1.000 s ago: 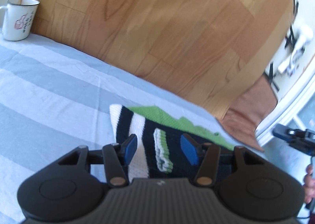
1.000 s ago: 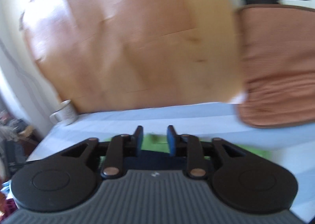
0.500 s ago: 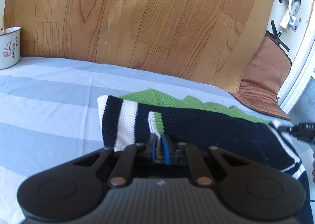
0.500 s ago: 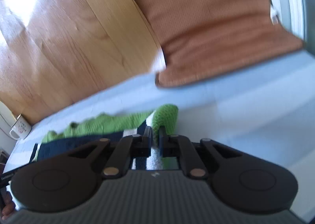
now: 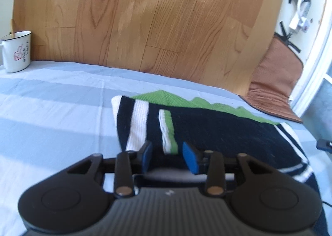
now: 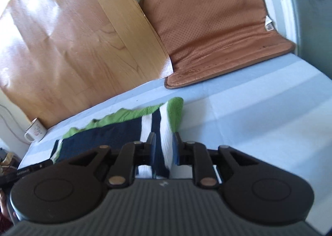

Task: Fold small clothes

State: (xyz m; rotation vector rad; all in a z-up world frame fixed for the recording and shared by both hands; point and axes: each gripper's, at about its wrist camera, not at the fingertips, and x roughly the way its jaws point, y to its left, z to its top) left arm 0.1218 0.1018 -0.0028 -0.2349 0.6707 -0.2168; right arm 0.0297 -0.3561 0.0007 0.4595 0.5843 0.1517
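A small knitted sweater (image 5: pixel 217 130), navy with white and green stripes, lies folded into a long band on the blue-striped sheet (image 5: pixel 51 111). My left gripper (image 5: pixel 167 158) hovers at its near edge by the green-white cuff; the jaws are opening and the blue pads stand clear of the cloth. In the right wrist view the sweater (image 6: pixel 108 134) stretches away to the left. My right gripper (image 6: pixel 164 147) straddles its white-and-navy striped end; its jaws are opening too, with the cloth lying loose between them.
A white enamel mug (image 5: pixel 17 51) stands at the sheet's far left corner. A wooden board (image 5: pixel 145 17) leans behind the bed. A brown cushion (image 6: pixel 217 24) rests at the far right edge. The sheet (image 6: pixel 259 101) right of the sweater is bare.
Half a second ago both grippers were shut on the sweater's near edge; now both pairs of jaws have parted and the cloth lies flat. The right gripper has dropped lower and rolled.
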